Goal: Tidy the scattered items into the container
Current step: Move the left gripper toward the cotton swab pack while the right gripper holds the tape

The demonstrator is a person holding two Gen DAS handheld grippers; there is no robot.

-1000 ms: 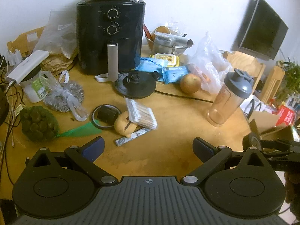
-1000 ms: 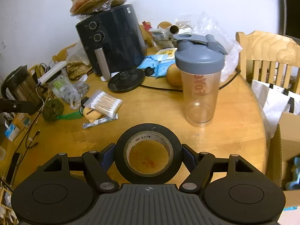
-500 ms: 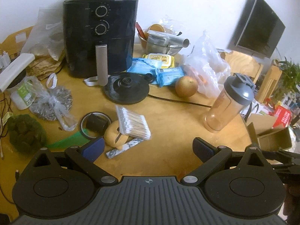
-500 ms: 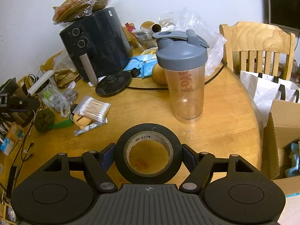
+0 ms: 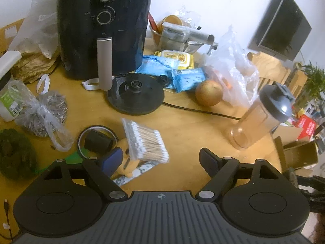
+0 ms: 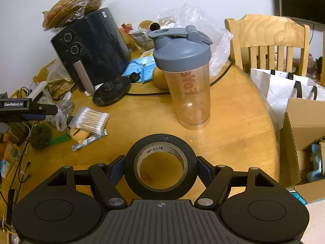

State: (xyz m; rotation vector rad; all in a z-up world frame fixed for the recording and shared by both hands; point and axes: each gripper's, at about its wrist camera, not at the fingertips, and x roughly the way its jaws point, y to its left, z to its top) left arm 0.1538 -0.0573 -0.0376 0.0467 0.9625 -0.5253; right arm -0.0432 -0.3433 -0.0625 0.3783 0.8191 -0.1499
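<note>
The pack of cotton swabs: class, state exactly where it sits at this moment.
In the left wrist view the pack of cotton swabs lies left of centre on the table, propped on a yellow toy, just ahead of the left gripper.

Cluttered wooden table (image 6: 233, 122), shaker bottle (image 6: 186, 81)

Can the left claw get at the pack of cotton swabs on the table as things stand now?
Probably yes. The left claw holds nothing, its jaws just narrowed, and the pack of cotton swabs lies just ahead, on top of the yellow item, uncovered.
</note>
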